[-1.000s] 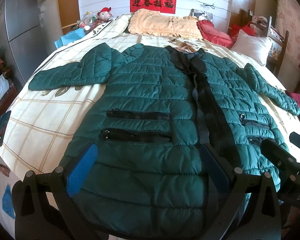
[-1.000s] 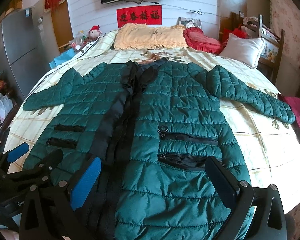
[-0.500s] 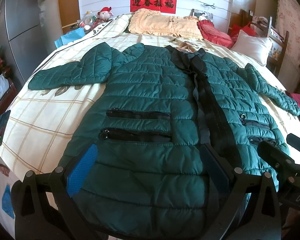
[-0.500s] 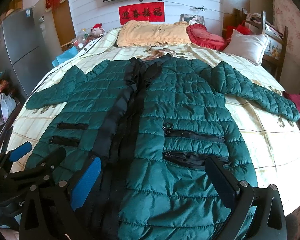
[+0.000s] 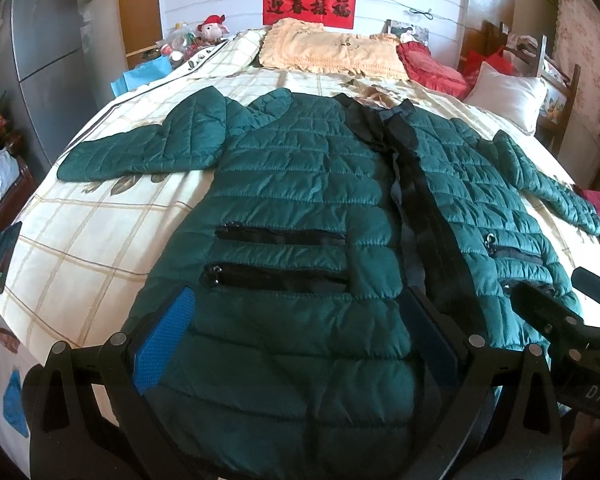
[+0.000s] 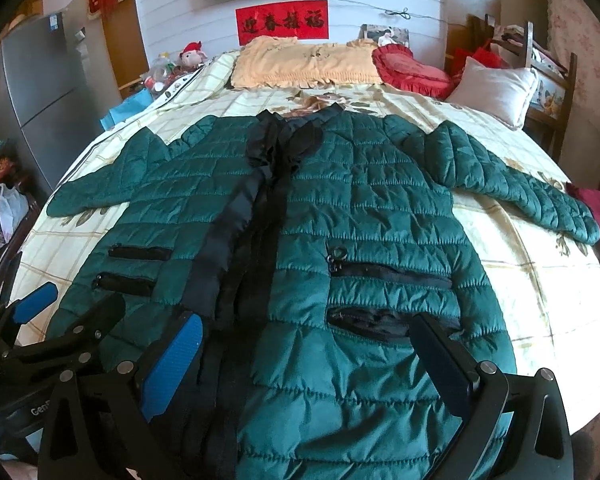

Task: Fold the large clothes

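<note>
Nearest to me, my left gripper (image 5: 296,344) hangs over the hem of the green quilted jacket (image 5: 300,208) with its 2 fingers spread wide and nothing between them; the blue pad (image 5: 164,344) on 1 finger shows plainly. My right gripper (image 6: 308,364) is spread the same way over the hem on the other side of the black zipper placket (image 6: 252,240), also empty. I judge I hold them side by side at the bottom edge so each can take 1 corner of the hem for a first fold, though no fold has begun.

The jacket lies front-up and flat on the checked bedsheet (image 5: 80,240), hem toward me, collar away, both sleeves thrown outward. That spread-out lay suits folding: the left sleeve (image 5: 140,152) and the right sleeve (image 6: 520,196) are each free to be turned in. 2 zipped pockets (image 5: 280,256) sit on each front panel.

Farther off are a yellow pillow (image 6: 304,64), a red cushion (image 6: 412,72), a white pillow (image 6: 496,92) and a red banner (image 6: 282,22) on the wall.

The hem itself is cut off beneath my grippers in both views, so I cannot tell whether the fingertips touch the cloth. Whether the zipper is closed is hard to make out.
</note>
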Demonstrator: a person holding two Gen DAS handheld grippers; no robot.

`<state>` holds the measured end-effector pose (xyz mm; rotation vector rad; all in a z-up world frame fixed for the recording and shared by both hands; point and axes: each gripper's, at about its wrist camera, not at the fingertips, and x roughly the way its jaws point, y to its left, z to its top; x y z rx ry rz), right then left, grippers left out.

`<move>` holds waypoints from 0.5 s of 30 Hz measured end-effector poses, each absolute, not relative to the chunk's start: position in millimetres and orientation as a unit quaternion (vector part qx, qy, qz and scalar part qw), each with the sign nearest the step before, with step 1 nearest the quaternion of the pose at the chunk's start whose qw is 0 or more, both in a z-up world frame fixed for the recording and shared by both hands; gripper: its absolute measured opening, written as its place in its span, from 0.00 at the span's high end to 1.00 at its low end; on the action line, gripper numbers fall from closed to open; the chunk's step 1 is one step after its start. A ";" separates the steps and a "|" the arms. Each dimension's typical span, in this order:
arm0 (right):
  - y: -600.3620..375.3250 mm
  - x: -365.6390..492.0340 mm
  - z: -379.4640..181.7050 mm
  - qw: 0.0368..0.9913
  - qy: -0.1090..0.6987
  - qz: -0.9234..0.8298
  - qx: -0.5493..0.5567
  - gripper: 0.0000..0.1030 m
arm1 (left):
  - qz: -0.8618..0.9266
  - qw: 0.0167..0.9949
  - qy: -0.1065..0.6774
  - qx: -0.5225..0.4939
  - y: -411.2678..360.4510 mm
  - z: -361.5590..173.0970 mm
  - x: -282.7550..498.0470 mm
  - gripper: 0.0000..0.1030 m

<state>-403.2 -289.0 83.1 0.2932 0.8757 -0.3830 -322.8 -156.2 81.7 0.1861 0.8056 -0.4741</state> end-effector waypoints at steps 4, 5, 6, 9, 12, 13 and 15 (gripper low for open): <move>-289.0 -394.2 84.3 0.877 0.425 -0.179 0.132 0.00 | -0.227 0.890 0.385 0.087 -155.9 84.5 -316.6 0.01; -288.7 -392.5 83.9 0.878 0.426 -0.176 0.132 0.00 | -0.227 0.891 0.384 0.087 -155.6 85.3 -315.3 0.01; -288.3 -389.7 83.6 0.878 0.427 -0.171 0.133 0.00 | -0.225 0.891 0.384 0.086 -155.6 85.9 -313.4 0.01; -286.7 -384.9 82.8 0.878 0.428 -0.172 0.130 0.00 | -0.223 0.890 0.389 0.081 -154.4 85.1 -307.6 0.01; -288.3 -379.0 81.5 0.876 0.432 -0.169 0.134 0.00 | -0.220 0.889 0.394 0.078 -153.5 84.1 -301.6 0.01; -288.9 -377.4 81.2 0.875 0.433 -0.170 0.136 0.00 | -0.219 0.889 0.394 0.079 -153.3 83.8 -300.8 0.01; -291.4 -373.5 81.1 0.872 0.436 -0.175 0.137 0.00 | -0.218 0.890 0.393 0.079 -153.7 84.2 -298.4 0.01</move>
